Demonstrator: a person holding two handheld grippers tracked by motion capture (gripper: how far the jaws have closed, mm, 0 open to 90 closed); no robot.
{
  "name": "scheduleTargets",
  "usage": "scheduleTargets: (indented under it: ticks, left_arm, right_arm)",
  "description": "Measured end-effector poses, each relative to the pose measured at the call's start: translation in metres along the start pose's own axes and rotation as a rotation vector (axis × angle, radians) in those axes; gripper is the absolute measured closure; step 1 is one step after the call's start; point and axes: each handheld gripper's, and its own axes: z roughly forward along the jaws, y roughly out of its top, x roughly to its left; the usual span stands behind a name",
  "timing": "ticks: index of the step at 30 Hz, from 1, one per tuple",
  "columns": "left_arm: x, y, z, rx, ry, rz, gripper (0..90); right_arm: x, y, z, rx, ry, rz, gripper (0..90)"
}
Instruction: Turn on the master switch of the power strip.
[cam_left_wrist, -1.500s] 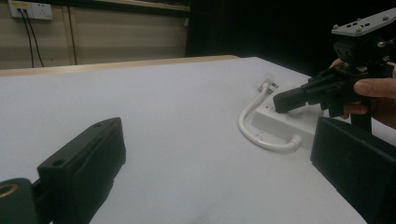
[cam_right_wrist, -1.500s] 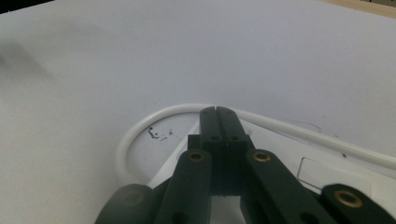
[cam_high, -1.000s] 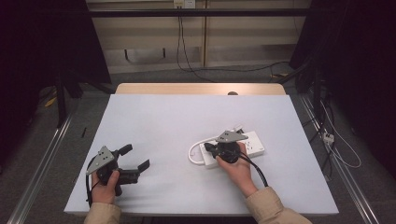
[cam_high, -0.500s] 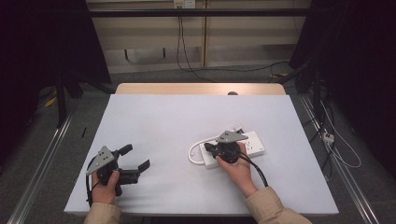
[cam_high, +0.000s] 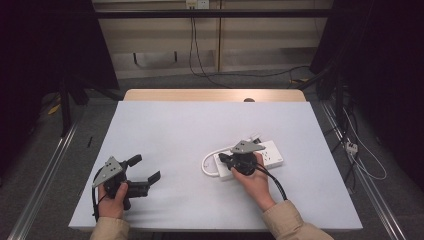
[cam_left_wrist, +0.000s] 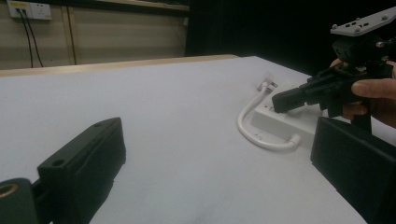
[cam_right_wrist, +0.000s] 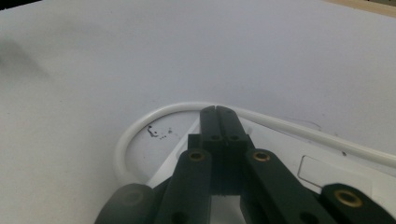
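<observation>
Table: white top, wooden strip along the far edge; dark floor with cables around it.
Left gripper: near the table's front left corner, held in the person's left hand; jaws wide apart, nothing between them, pointing right toward the power strip. In the left gripper view both black jaws frame bare table.
Right gripper: right of centre, held in the right hand, grey plate on top, black cable trailing back over the wrist. Jaws pressed together, tips touching, nothing between them, seen plainly in the right gripper view.
Power strip: white, lies flat on the table right of centre, partly under the right gripper; also seen at and.
Cord: white, loops off the strip's left end and curves back to it; the loop lies on the table just past the closed jaw tips.
Gripper to strip: closed tips sit over the strip's left end; contact with it cannot be told.
Sleeves: tan, at the bottom edge.
</observation>
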Motion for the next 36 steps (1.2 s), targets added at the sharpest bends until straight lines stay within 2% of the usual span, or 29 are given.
scheduleTargets:
  ticks: [36]
  left_arm:
    - [0.0006, 0.0003, -0.0008, -0.001, 0.003, 0.0, 2.8]
  right_arm:
    - [-0.0017, 0.0002, -0.0004, -0.007, 0.0, 0.007, 90.0]
